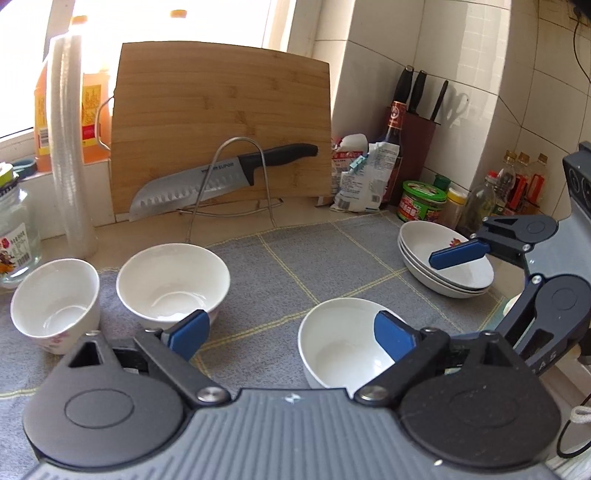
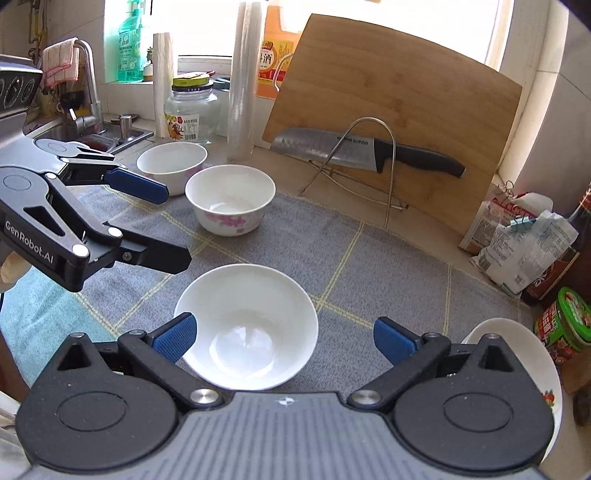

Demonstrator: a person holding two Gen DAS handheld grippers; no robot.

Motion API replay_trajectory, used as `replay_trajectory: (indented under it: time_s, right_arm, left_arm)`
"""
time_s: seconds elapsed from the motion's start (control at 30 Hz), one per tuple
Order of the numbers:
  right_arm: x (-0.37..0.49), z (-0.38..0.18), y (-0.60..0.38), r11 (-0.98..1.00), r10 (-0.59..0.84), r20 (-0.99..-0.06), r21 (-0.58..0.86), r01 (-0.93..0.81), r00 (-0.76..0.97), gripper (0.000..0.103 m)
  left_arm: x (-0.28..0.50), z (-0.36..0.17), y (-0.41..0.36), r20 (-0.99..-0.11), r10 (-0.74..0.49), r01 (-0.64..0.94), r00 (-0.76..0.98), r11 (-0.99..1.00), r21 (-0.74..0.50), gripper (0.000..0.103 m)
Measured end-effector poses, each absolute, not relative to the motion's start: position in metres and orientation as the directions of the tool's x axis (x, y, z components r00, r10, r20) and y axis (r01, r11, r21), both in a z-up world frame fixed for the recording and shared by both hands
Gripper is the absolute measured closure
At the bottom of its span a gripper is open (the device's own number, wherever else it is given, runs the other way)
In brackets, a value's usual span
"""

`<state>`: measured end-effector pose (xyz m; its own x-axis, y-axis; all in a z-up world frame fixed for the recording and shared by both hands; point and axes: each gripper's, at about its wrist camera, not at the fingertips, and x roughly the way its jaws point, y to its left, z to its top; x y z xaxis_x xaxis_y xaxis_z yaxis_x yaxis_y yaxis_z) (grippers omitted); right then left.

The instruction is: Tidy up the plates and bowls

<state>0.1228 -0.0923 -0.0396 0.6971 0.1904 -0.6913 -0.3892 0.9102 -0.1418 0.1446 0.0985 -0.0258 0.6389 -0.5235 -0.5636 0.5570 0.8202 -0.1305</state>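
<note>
White bowls sit loose on our desk. Both tools, left and right, gape wide, gripping nothing, probably lining up a stack.

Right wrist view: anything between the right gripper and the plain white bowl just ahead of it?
Nothing visible. The right gripper is open with the plain white bowl just beyond its left finger; only bare grey mat around it.

White tiled walls meet at the table's far corner; a bright window pours daylight behind it.
</note>
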Motion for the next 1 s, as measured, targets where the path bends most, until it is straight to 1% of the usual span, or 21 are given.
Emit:
replay_trajectory:
  time_s: [0.07, 0.2, 0.43, 0.5, 0.7, 1.0]
  right_arm:
    - [0.131, -0.035, -0.089, 0.91, 0.193, -0.686, -0.143, -0.39, 0.702, 0.0]
    - [0.145, -0.027, -0.083, 0.9, 0.22, -0.675, -0.137, -0.413, 0.705, 0.0]
    - [0.178, -0.022, -0.066, 0.885, 0.289, -0.685, -0.074, -0.459, 0.668, 0.0]
    - [0.187, -0.023, -0.06, 0.88, 0.291, -0.69, -0.079, -0.468, 0.663, 0.0]
    - [0.214, -0.024, -0.041, 0.858, 0.321, -0.708, -0.064, -0.51, 0.629, 0.0]
    - [0.257, -0.035, -0.026, 0.846, 0.348, -0.745, -0.012, -0.533, 0.569, 0.0]
  left_arm:
    - [0.144, -0.026, 0.102, -0.556, -0.492, 0.533, 0.669, 0.84, -0.102, 0.004]
    - [0.145, -0.032, 0.112, -0.557, -0.446, 0.497, 0.701, 0.865, -0.068, 0.003]
    - [0.153, -0.048, 0.123, -0.56, -0.301, 0.386, 0.772, 0.922, 0.036, 0.003]
    - [0.157, -0.053, 0.123, -0.555, -0.259, 0.359, 0.791, 0.93, 0.078, 0.003]
    - [0.171, -0.067, 0.121, -0.547, -0.222, 0.331, 0.807, 0.937, 0.109, 0.003]
    - [0.186, -0.079, 0.112, -0.561, -0.256, 0.367, 0.787, 0.926, 0.092, 0.003]
